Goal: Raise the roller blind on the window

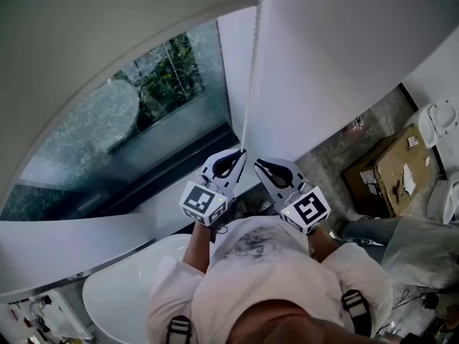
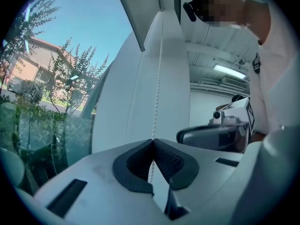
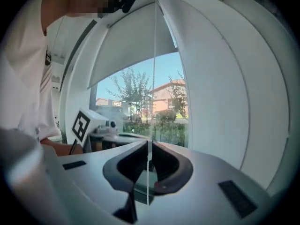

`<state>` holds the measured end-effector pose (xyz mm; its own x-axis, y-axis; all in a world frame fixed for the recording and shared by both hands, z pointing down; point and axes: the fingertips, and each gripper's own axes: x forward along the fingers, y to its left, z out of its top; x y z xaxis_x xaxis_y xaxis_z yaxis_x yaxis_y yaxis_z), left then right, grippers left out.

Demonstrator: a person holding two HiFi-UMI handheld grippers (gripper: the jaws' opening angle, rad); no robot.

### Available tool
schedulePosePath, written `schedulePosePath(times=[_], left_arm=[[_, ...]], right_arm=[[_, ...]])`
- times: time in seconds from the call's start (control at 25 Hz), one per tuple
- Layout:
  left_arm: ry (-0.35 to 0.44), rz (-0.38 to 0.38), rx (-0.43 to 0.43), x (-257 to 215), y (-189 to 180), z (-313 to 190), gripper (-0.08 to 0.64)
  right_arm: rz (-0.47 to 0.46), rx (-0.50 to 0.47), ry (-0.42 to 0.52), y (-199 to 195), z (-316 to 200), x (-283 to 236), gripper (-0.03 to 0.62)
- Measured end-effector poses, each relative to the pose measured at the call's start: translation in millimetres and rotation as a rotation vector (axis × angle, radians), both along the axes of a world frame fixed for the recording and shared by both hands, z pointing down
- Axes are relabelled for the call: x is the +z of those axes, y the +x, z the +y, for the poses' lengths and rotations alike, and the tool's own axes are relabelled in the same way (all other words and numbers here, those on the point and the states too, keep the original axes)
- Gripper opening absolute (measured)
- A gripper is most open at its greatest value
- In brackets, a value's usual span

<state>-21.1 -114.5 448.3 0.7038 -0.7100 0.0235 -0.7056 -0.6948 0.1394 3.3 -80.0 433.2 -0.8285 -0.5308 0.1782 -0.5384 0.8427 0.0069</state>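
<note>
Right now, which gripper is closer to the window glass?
The left gripper: the glass lies on its side, while the right gripper is by the white wall. Both pinch the cord.

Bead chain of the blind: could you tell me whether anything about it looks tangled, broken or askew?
Nothing stands out: the bead chain hangs straight, unbroken, held by the left hand-held gripper and right hand-held gripper.

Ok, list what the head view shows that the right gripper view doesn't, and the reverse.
Only the head view: the cardboard box and the white tub down below. Only the right gripper view: houses and sky outside, and the right gripper shut on the bead cord. Both: the roller blind, the bead cord, the window glass and the left gripper.
</note>
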Motion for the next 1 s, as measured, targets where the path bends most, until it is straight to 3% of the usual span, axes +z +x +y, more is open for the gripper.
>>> schedulePosePath(times=[0.2,0.4,0.52,0.64,1.0], left_arm=[[-0.001,0.007,0.007,0,3,0,0.006],[0.000,0.006,0.017,0,8,-1,0.006],[-0.001,0.008,0.020,0,11,0,0.006],[0.000,0.008,0.020,0,12,3,0.006],[0.005,0.000,0.018,-3,12,3,0.006]], right_arm=[[-0.099,0.013,0.112,-5,-6,-68,0.063],[-0.126,-0.008,0.163,-13,-14,-115,0.064],[-0.152,0.002,0.172,-16,-19,-139,0.071],[-0.164,0.010,0.154,-19,-23,-153,0.123],[-0.192,-0.003,0.228,-22,-40,-201,0.127]])
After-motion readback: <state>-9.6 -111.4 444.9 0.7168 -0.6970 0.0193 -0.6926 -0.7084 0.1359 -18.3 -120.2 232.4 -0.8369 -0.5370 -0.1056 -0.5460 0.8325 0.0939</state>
